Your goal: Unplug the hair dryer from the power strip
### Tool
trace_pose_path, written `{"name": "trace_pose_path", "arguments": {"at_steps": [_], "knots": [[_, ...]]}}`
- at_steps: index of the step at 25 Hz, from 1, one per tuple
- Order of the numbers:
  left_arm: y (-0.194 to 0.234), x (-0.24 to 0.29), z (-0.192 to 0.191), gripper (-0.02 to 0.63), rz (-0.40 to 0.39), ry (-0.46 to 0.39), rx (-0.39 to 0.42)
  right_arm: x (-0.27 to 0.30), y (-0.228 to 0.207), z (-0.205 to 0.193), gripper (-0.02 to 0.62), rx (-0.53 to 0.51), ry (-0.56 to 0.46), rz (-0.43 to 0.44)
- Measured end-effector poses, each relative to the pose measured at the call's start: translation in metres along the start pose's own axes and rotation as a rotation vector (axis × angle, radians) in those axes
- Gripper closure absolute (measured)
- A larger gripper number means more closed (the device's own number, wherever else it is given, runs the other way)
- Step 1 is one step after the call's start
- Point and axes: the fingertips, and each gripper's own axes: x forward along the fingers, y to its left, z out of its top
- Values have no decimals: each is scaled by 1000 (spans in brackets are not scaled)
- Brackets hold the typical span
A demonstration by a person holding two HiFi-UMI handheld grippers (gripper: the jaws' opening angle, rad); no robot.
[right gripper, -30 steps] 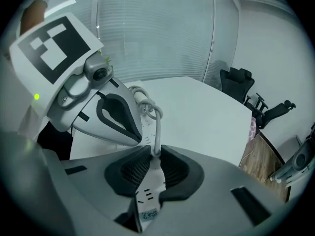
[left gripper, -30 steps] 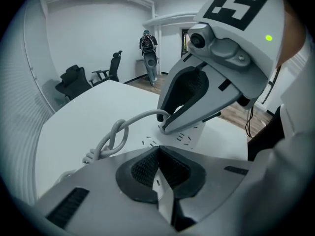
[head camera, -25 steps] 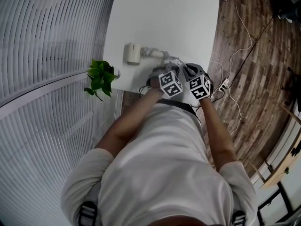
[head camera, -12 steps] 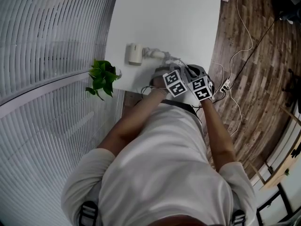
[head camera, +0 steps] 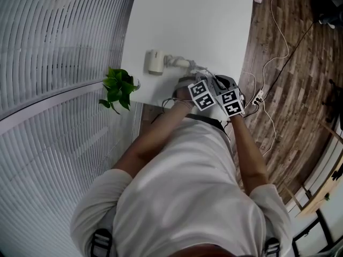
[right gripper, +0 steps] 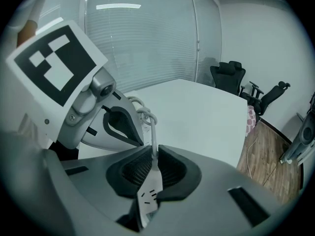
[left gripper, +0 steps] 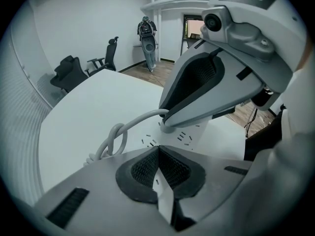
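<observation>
With the right gripper (right gripper: 151, 154) fingers just closing tight on the plug (left gripper: 166, 126) and the left gripper (left gripper: 158, 149) fingers shut empty over the power strip (left gripper: 193, 134), the pull was best made straight off that strip.

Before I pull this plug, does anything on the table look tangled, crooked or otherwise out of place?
The hair dryer's cord crosses over itself in a loop like a loose knot just beyond the power strip. It could tighten or snag when tugged. Nothing else stands out.
</observation>
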Motion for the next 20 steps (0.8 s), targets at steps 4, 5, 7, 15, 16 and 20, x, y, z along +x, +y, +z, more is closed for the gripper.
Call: {"name": "trace_pose_path", "arguments": {"at_steps": [4, 5, 7, 15, 16, 20], "knots": [[0, -1, 6, 574, -5, 0, 4, -30, -10, 53, 535, -9, -125, -14], [1, -2, 5, 574, -10, -4, -4, -34, -12, 64, 535, -28, -127, -19], [1, -3, 0, 574, -22, -16, -22, -34, -10, 66, 535, -38, -109, -3], [-1, -5, 2, 574, -29, -38, -5, -35, -9, 47, 532, -33, -64, 4], [-1, -5, 2, 574, -34, -42, -6, -34, -10, 46, 532, -37, -58, 2], [-1, -4, 1, 574, -61, -42, -11, -29, -21, 41, 532, -70, -25, -11]]}}
